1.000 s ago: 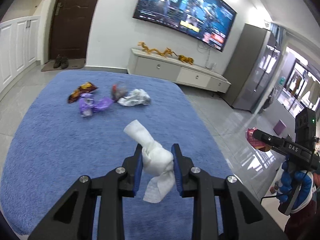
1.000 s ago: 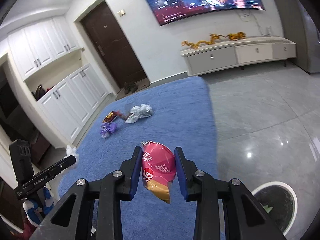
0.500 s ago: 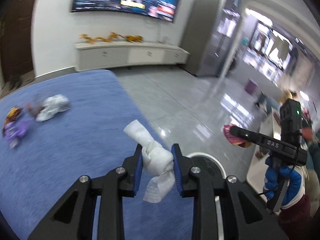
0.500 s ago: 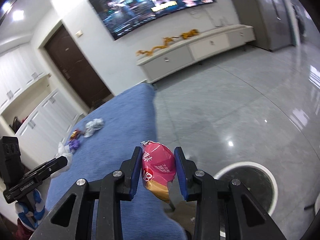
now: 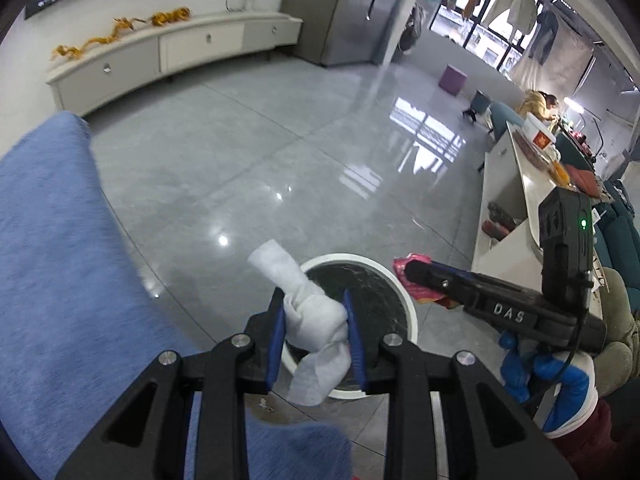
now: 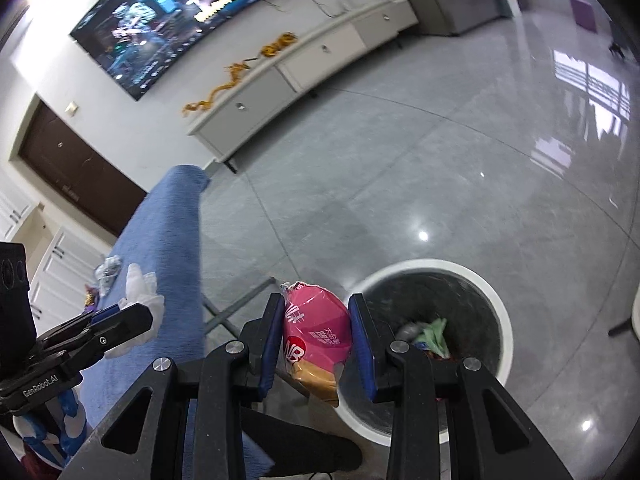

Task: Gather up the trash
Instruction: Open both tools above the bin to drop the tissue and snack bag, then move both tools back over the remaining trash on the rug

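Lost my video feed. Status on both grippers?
Left gripper shut on knotted white tissue. Right gripper shut on pink snack wrapper. White round bin below, unobstructed.

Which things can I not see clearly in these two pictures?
- Bin bottom, left view: hidden by the left gripper and tissue.
- Bin near side, right view: covered by the right gripper.
- Trash on the blue cloth, right view: too small to identify.
- Wrapper, left view: mostly hidden by the right gripper.

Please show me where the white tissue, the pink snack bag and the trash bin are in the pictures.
white tissue [image 5: 316, 316]: left wrist view, on its knotted middle between the pads.
pink snack bag [image 6: 318, 326]: right wrist view, on its pink front.
trash bin [image 6: 502, 308]: right wrist view, on its white rim.
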{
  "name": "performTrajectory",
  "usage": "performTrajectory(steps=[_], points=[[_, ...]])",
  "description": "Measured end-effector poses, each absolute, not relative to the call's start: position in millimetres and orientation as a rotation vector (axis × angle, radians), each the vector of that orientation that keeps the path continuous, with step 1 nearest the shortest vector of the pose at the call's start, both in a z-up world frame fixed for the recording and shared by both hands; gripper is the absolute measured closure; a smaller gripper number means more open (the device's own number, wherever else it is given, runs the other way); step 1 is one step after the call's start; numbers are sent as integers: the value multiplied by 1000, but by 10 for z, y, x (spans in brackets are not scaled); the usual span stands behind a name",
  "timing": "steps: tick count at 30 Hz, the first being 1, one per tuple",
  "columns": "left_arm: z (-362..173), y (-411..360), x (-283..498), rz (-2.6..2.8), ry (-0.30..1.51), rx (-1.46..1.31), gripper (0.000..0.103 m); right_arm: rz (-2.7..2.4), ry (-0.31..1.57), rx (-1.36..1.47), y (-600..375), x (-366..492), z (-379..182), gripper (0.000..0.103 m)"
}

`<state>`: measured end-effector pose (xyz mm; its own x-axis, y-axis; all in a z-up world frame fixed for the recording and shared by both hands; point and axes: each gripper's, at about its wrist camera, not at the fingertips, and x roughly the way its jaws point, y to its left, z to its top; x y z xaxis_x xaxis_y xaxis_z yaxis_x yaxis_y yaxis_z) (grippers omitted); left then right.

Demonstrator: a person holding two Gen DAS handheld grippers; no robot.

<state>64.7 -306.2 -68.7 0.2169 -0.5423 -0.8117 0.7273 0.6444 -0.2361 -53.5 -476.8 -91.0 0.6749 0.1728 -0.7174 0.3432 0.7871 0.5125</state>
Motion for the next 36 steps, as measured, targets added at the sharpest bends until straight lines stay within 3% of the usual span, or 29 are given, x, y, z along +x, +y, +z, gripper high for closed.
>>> performTrajectory(steps=[12,17,20,28,36], points=[[-1162,-3625,869,-910,1171,209,73,-156,916,728,-4984,-467,-1244,69],[-1198,-3716,909,-956,1190,172,53,-184,930,755,-5046,-482,-1333,66],[-1174,-3741,931,-985,1188,159,49,-198,933,766,-5065,-493,-1358,55],[-1106,-3789,968,-1030,1187,128,43,-228,932,778,-5097,-506,-1346,46],[-934,-3571,993,-1019,1146,81,42,-244,917,771,-5055,-530,-1253,44]])
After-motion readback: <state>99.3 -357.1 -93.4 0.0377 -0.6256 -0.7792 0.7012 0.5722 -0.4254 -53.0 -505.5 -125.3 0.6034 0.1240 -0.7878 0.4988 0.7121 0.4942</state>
